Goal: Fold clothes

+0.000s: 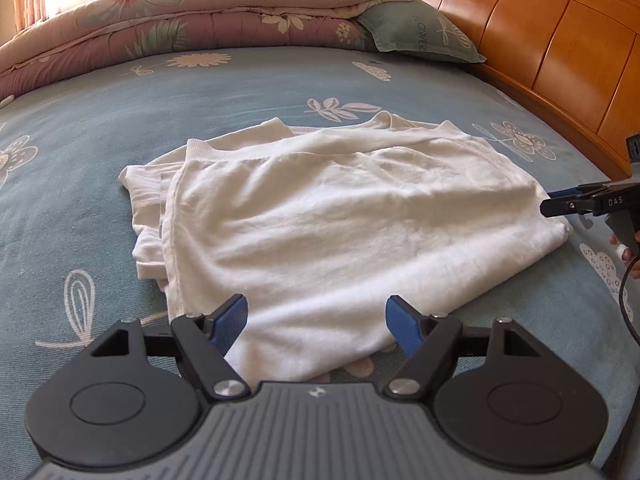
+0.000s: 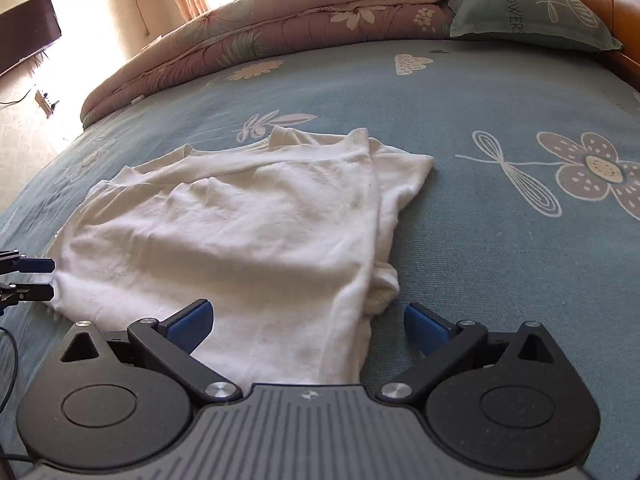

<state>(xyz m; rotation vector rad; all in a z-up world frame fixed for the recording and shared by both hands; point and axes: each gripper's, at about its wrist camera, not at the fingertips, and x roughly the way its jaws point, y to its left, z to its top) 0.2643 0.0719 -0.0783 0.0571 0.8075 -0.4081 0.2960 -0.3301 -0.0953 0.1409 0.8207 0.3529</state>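
- The white shirt (image 1: pixel 332 216) lies on the bed (image 1: pixel 100 160), partly folded, with its sides turned over the middle and the ribbed collar toward the quilt (image 1: pixel 180 28).
- It looks soft, light and limp; the near hem corners seem the best places to pinch.
- The left hand-held gripper (image 1: pixel 316 322) and the right hand-held gripper (image 2: pixel 308 322) both stand released, holding nothing, at the shirt's near hem.
- Only the left view shows the wooden headboard (image 1: pixel 540 40); only the right view shows the floor (image 2: pixel 24 140) beside the bed.

Bare bedsheet (image 2: pixel 500 240) around the shirt (image 2: pixel 240 232) (quilt (image 2: pixel 300 20) well beyond).
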